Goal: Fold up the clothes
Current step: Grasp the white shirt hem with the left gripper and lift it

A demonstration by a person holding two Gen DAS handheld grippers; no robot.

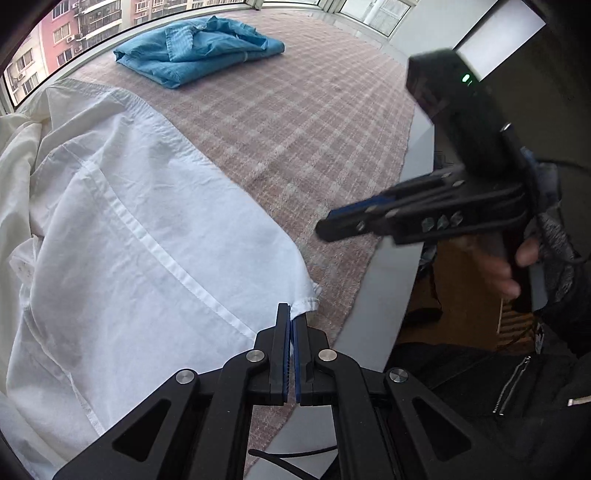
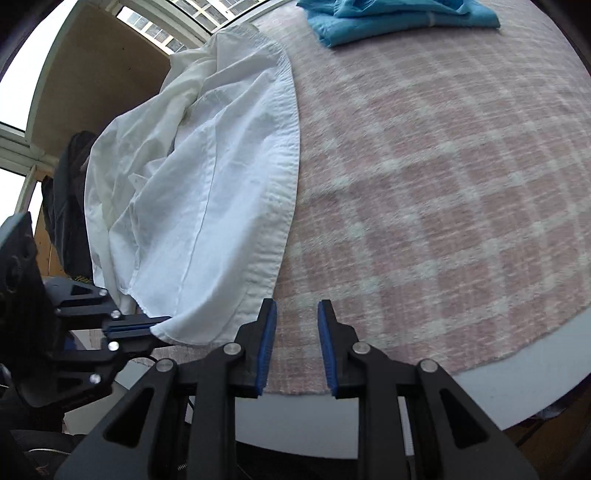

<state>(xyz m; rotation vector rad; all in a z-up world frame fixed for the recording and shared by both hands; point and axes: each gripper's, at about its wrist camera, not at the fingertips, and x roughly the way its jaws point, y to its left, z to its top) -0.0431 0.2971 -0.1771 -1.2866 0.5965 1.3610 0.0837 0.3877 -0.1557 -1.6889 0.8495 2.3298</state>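
Observation:
A crumpled white shirt (image 1: pixel 129 221) (image 2: pixel 207 184) lies on the left part of the table, its hem toward me. My left gripper (image 1: pixel 291 314) is shut on the near corner of that hem; the right wrist view shows the same pinch from the side, with the left gripper (image 2: pixel 147 326) clamped on the cloth's tip. To the right of the hem, my right gripper (image 2: pixel 296 306) hangs open over the plaid cloth, with nothing between its blue pads. In the left wrist view the right gripper (image 1: pixel 332 225) is blurred and held by a hand.
A folded blue garment (image 1: pixel 199 51) (image 2: pixel 399 14) rests at the far side. A pink and white plaid cloth (image 1: pixel 295 129) (image 2: pixel 443 184) covers the grey table (image 1: pixel 380 280) (image 2: pixel 517 376), whose edge runs close to me. Windows stand beyond the far edge.

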